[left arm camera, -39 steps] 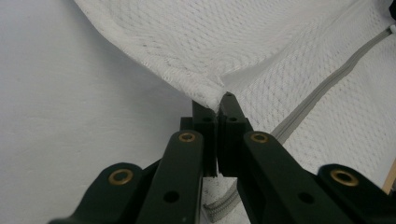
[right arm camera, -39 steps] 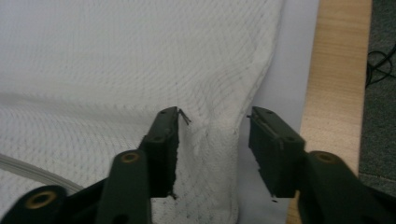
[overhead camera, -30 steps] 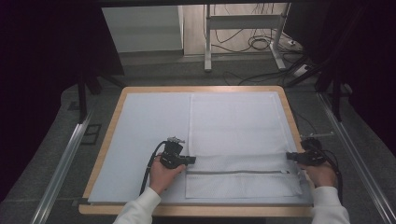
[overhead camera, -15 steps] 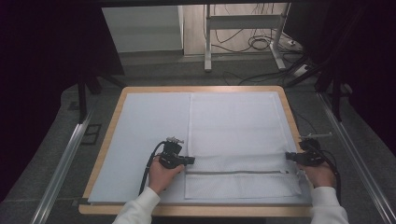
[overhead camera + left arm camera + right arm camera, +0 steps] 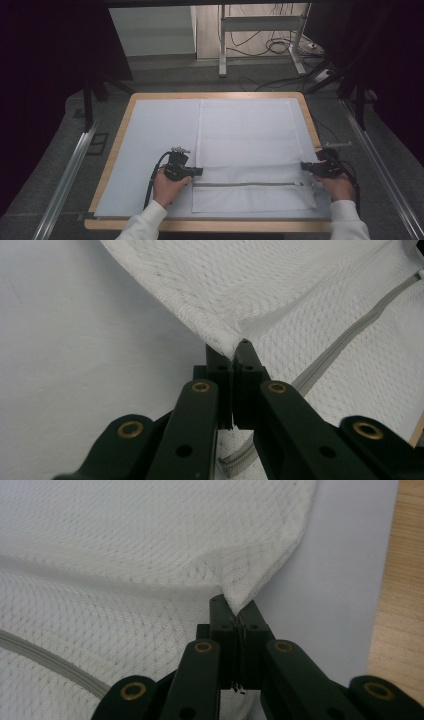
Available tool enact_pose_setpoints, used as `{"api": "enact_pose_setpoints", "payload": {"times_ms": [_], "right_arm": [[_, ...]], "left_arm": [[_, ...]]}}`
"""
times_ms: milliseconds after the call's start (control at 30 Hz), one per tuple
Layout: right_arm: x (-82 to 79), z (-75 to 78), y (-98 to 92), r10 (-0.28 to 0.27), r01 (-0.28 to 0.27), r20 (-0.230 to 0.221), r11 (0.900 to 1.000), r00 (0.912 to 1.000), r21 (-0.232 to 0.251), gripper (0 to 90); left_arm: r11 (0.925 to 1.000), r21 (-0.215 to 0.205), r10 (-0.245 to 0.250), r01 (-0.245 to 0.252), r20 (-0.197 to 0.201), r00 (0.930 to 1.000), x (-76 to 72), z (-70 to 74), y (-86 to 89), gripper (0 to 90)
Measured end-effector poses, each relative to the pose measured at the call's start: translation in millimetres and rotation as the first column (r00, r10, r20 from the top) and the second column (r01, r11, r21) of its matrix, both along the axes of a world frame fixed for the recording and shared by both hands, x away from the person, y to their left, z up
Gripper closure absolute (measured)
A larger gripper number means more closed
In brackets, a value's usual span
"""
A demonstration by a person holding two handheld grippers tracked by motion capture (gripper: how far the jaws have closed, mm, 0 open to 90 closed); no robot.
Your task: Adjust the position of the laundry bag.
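**One mesh bag pinched at both edges, worktop otherwise bare**

One white mesh laundry bag point(image 5: 247, 150) lies flat on the pale sheet point(image 5: 155, 140) that covers the wood-edged worktop point(image 5: 116, 150), filling the sheet's half from 12 round to 5 o'clock. One grey zipper point(image 5: 247, 184) runs across the bag near its 6 o'clock end.

Two grippers are at work. The left gripper point(image 5: 196, 171), at 9 o'clock of the bag, has its jaws closed tight on a pinch of the bag's edge point(image 5: 231, 342), the mesh lifted into a small peak. The right gripper point(image 5: 304, 167), at 3 o'clock, has its jaws clamped the same way on the opposite edge point(image 5: 240, 600).

Nothing lies between the two grippers but the bag itself. Beyond the worktop at 12 o'clock stand a metal frame point(image 5: 260, 30) and loose cables on the floor point(image 5: 280, 47); one metal rail point(image 5: 67, 175) runs along each side.
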State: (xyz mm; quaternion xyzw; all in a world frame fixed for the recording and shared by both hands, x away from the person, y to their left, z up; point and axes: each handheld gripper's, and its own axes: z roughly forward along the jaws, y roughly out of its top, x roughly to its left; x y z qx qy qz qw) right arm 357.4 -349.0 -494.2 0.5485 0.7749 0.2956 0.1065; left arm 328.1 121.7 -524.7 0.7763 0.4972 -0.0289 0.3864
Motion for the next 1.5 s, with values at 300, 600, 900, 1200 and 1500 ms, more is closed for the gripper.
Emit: {"api": "enact_pose_setpoints", "payload": {"times_ms": [300, 600, 900, 1200, 1500], "right_arm": [[-2.0, 0.3, 8.8, 0.023, -0.023, 0.004, 1.000, 0.9997, 0.011, 87.1], [-3.8, 1.8, 19.1, 0.052, -0.052, 0.009, 0.999, 0.9986, 0.007, 87.1], [-5.1, 0.6, 26.2, 0.066, -0.066, 0.011, 0.998, 0.9978, 0.006, 87.1], [-5.1, -0.4, 32.2, 0.071, -0.071, 0.020, 0.997, 0.9973, 0.005, 87.1], [-3.5, 0.1, 42.4, 0.091, -0.091, 0.025, 0.996, 0.9956, -0.005, 87.1]], "left_arm": [[0.9999, -0.014, 0.007, -0.007, 0.003, 1.0000, -3.4, 2.4, 12.1, 89.0], [0.9998, -0.012, 0.017, -0.017, 0.014, 0.9998, -8.1, 4.0, 23.4, 88.9], [0.9998, -0.005, 0.021, -0.021, 0.007, 0.9998, -8.4, 3.3, 29.8, 88.9], [0.9994, -0.011, 0.033, -0.033, 0.004, 0.9995, -9.7, 2.6, 36.3, 88.9], [0.9989, -0.006, 0.048, -0.048, -0.002, 0.9989, -11.3, 1.2, 44.2, 88.8]]}}
